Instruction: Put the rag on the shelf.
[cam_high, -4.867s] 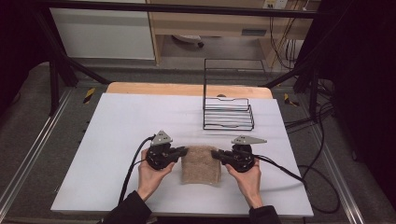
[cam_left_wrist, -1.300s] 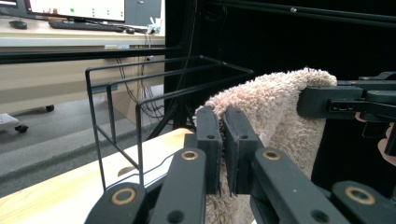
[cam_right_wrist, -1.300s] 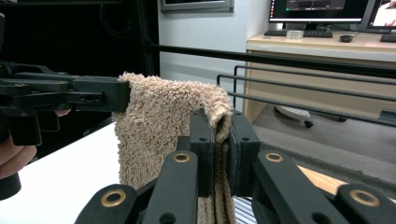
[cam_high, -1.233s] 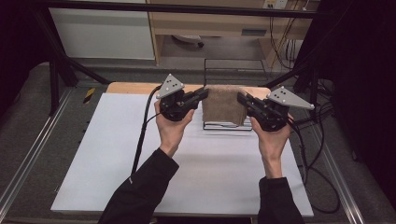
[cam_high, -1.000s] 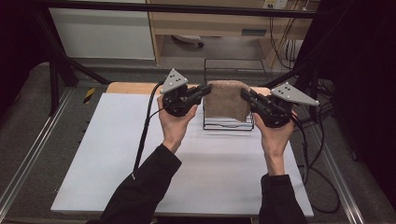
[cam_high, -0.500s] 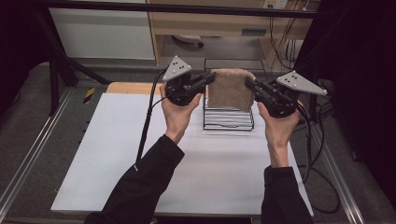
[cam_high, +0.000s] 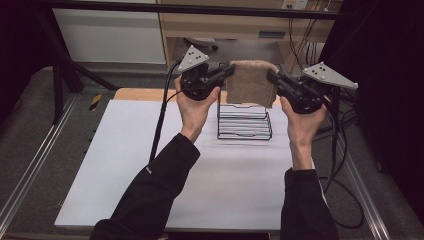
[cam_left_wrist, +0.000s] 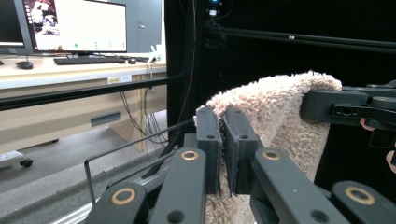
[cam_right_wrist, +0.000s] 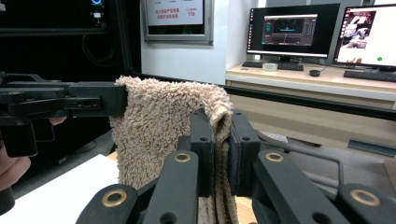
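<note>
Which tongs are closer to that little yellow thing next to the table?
Left. The left tongs hold one edge of the towel, off to the right of the yellow thing. The right tongs hold the towel's other edge, farther right.

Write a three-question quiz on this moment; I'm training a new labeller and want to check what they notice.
1. True or false: the towel lies flat on the table.
2. How many claws grip the towel?
A. none
B. one
C. two
3. What stands on the table below the towel?

Key
1. False: it hangs in the air between the left claw and the right claw.
2. C: each is shut on an upper edge of it.
3. A black wire rack.
</note>
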